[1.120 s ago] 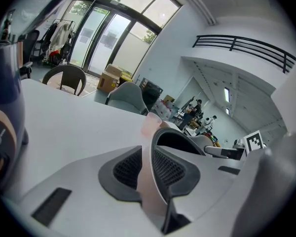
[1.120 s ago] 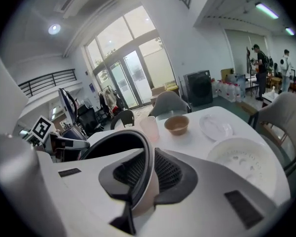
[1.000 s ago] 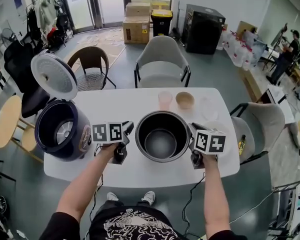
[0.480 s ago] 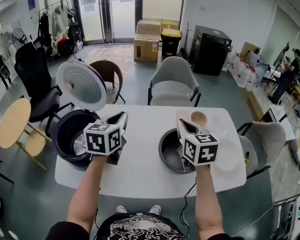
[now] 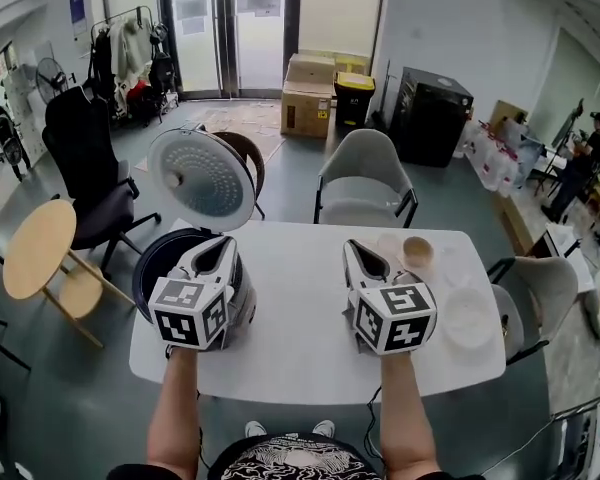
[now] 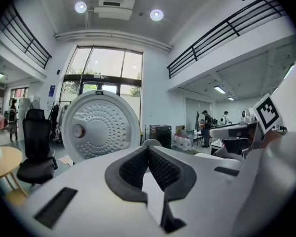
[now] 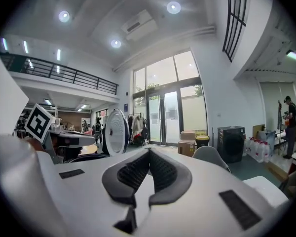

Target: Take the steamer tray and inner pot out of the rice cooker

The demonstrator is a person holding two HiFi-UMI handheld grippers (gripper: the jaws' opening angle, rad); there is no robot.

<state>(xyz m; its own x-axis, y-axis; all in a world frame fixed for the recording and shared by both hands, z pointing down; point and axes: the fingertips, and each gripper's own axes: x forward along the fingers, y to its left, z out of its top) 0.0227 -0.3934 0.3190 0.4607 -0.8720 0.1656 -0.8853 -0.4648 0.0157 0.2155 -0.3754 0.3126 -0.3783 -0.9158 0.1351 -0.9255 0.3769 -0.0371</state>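
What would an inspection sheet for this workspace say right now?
Surface: white table, middle bare.
Job's things: rice cooker at the table's left end, lid raised; inner pot not visible; pale round item at the right end, cannot tell what it is.
Clutter: tan bowl near the far edge.
Grippers: left gripper and right gripper both shut, empty, held above the table.
Cables: thin dark cable beside the right forearm.
Surroundings: grey chair, black office chair, round wooden table, cardboard boxes, a person far right.

Rear glass doors [image 5: 235,28], grey chair [image 5: 365,168], round wooden table [image 5: 40,248], grey floor [image 5: 460,196].
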